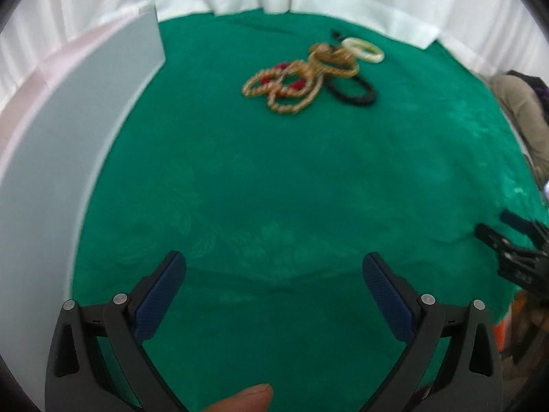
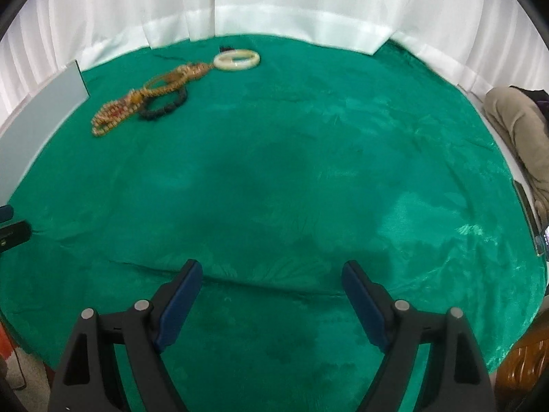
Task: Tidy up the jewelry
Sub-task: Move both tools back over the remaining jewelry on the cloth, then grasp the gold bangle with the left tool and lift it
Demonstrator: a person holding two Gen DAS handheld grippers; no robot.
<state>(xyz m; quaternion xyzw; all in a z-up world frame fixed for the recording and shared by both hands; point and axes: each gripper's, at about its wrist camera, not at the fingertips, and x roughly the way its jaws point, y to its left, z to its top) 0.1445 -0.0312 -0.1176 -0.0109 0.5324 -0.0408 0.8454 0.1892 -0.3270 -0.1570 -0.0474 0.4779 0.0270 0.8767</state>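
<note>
A pile of jewelry lies on the green cloth (image 1: 274, 189) at the far middle: gold bead strands with red beads (image 1: 284, 86), a black bead bracelet (image 1: 353, 91) and a white bangle (image 1: 364, 49). In the right wrist view the gold strands (image 2: 137, 104), black bracelet (image 2: 164, 104) and white bangle (image 2: 236, 60) lie far left. My left gripper (image 1: 274, 264) is open and empty, well short of the pile. My right gripper (image 2: 272, 271) is open and empty over bare cloth. The right gripper also shows at the left wrist view's right edge (image 1: 514, 243).
A grey flat box (image 1: 68, 144) stands along the left edge of the cloth, also seen in the right wrist view (image 2: 51, 103). White curtains (image 2: 274, 0) ring the back. A person's leg (image 2: 521, 127) is at the right. A thumb (image 1: 247, 400) shows at the bottom.
</note>
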